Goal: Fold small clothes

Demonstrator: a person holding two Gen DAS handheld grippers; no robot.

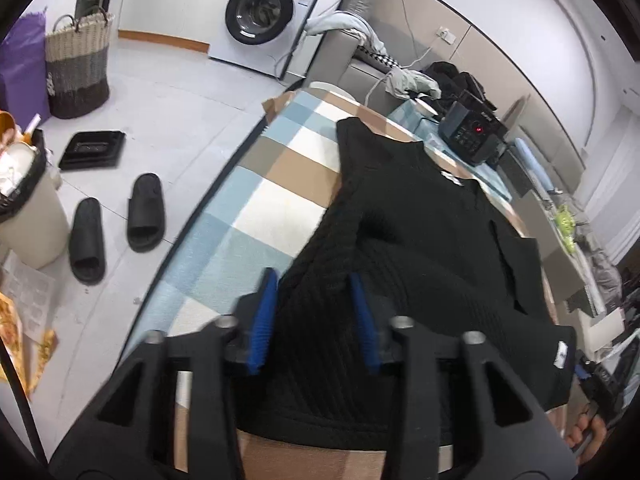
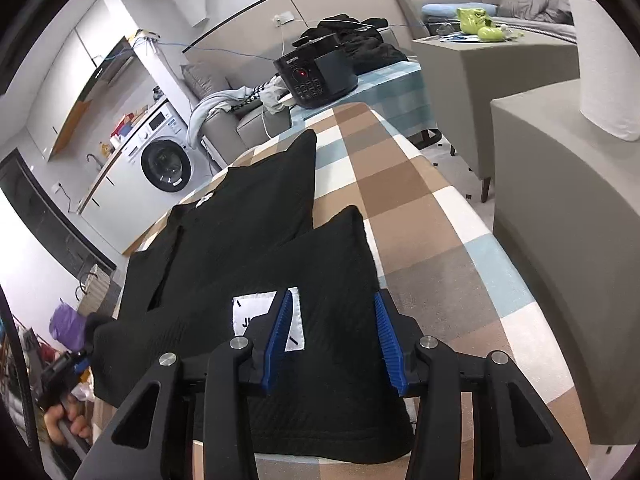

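Observation:
A black ribbed knit garment lies on the checked tablecloth, its lower part folded up over the body. In the right wrist view the garment shows a white label on the folded layer. My left gripper is open, its blue pads on either side of the fabric at the garment's left near edge. My right gripper is open over the near right corner, beside the label. Neither pair of pads is closed on the cloth.
A black cooker stands at the table's far end, also in the right wrist view. Black slippers, a bin and a woven basket are on the floor left. Grey cabinets stand right of the table.

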